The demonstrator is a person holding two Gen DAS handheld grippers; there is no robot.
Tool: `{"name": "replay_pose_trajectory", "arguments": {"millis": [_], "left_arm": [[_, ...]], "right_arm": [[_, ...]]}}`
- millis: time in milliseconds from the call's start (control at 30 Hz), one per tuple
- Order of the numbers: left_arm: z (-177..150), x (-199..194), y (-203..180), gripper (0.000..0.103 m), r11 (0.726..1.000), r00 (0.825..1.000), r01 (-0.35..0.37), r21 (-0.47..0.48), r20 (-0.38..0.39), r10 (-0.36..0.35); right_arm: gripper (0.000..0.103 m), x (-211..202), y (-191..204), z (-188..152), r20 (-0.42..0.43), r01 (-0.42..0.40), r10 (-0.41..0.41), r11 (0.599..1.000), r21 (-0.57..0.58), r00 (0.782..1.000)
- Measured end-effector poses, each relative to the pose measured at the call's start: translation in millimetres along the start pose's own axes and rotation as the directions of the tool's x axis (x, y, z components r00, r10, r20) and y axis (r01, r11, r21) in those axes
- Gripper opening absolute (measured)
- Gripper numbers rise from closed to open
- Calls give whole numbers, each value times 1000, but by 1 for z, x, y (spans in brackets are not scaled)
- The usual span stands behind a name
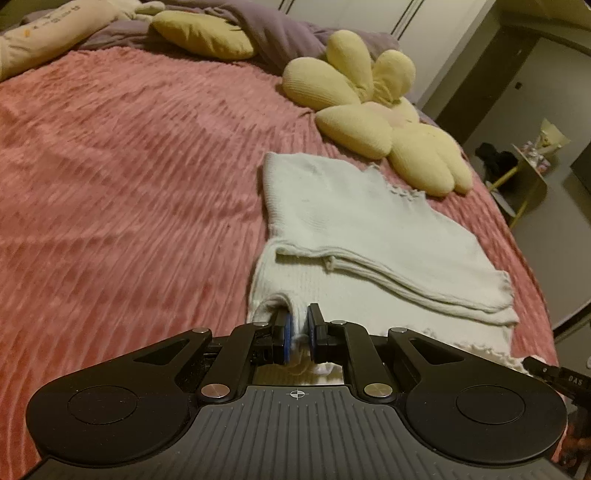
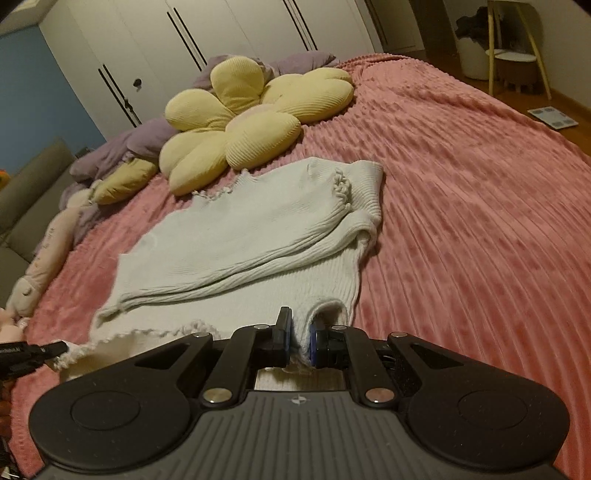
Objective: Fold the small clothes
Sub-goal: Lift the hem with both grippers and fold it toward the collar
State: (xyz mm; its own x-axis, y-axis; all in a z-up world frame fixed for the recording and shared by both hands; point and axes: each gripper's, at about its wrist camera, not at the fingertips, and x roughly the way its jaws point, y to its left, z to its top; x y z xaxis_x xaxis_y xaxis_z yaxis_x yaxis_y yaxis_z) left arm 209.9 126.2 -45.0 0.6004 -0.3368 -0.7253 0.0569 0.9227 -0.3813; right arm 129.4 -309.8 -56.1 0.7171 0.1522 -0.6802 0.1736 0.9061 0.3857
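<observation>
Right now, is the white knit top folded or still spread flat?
Partly folded: the white knit top has one layer doubled over itself; left gripper and right gripper pinch its near edge.

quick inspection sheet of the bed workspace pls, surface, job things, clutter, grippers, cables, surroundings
surface: pink ribbed blanket covers the bed.
job's things: white knit top lies partly folded, one layer laid over another, frilled hem nearest.
clutter: yellow flower cushion touches the top's far edge; purple duvet and a long plush toy lie beyond.
grippers: left gripper shut on a near corner of the top; right gripper shut on the other near corner.
cables: nothing seen.
surroundings: white wardrobe, scale on the floor, stool.
</observation>
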Motion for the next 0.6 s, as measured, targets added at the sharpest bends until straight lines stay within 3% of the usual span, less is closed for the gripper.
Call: {"name": "replay_pose_trajectory", "arguments": {"millis": [333,500,567,600], "left_arm": [[6,9,9,12,999,999,-31,-28,23,32],[7,14,13,18,997,999,-47,-54,14,48],[8,8,15,18,997,999,-35,-62,29,36],[9,5,16,21,997,999,-35,-65,36,37]], "right_arm": [[9,23,0,6,11,37,-36,998,-41,999],[9,36,-4,5,-30,48,-49,998,-35,998],[14,29,-7,7,-19,27,-27,1000,-9,999],[23,23,-9,7,-3,14,-14,1000,4,1000]]}}
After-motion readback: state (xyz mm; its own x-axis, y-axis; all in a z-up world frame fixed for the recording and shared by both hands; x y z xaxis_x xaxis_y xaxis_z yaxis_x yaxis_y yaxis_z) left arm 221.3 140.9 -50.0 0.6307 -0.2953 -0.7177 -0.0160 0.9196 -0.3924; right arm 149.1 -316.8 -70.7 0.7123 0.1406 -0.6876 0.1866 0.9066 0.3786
